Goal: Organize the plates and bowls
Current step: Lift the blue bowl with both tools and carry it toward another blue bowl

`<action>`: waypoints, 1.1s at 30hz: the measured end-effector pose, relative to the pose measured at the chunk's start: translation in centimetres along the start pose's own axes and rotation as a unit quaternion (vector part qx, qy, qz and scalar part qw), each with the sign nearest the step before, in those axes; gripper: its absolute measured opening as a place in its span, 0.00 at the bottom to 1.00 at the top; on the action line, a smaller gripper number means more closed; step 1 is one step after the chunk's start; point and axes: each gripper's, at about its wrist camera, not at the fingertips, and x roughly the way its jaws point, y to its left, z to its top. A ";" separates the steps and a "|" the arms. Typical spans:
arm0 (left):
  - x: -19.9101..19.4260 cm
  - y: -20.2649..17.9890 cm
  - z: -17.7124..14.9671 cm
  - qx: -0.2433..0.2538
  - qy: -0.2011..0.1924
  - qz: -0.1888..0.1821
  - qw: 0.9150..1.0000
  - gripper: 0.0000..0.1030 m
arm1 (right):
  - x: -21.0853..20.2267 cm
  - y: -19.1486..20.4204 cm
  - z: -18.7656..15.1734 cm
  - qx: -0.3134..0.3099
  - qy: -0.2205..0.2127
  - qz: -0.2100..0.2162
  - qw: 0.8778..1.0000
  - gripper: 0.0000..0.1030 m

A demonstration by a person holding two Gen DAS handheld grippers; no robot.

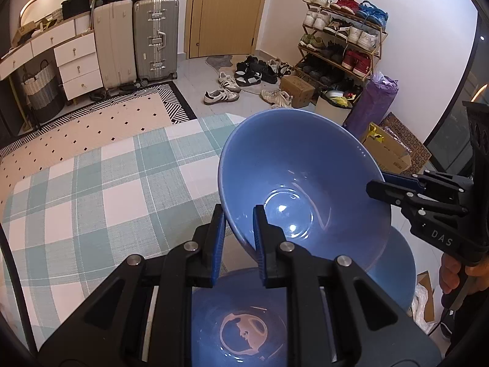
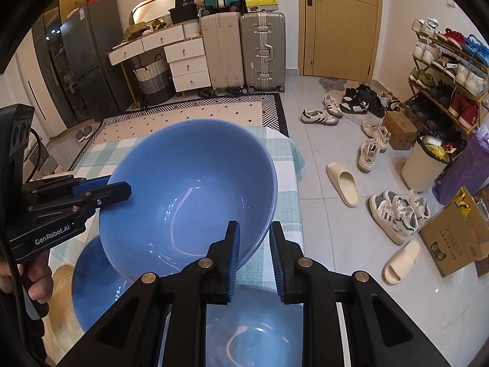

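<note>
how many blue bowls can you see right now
3: the lifted bowl gripped by both grippers; a second bowl under it on the left; a third bowl nearest the right gripper.

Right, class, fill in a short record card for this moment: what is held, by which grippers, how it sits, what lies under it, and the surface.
held item: large blue bowl, lifted and tilted
left gripper: shut on the bowl's rim, one finger inside, one outside
right gripper: shut on the opposite rim
below: two more blue dishes, one under the left gripper, another beside it
surface: checked tablecloth
empty or full: held bowl looks empty
</note>
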 end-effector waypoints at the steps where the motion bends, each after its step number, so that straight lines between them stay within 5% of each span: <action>1: -0.5 -0.2 -0.1 0.000 -0.002 0.000 1.000 0.15 | -0.4 0.1 -0.2 0.000 -0.003 0.000 1.000 0.20; 33: -12.9 -0.7 -6.6 -0.021 -0.059 0.026 0.998 0.15 | -8.5 7.5 -3.5 -0.030 -0.045 0.020 0.998 0.20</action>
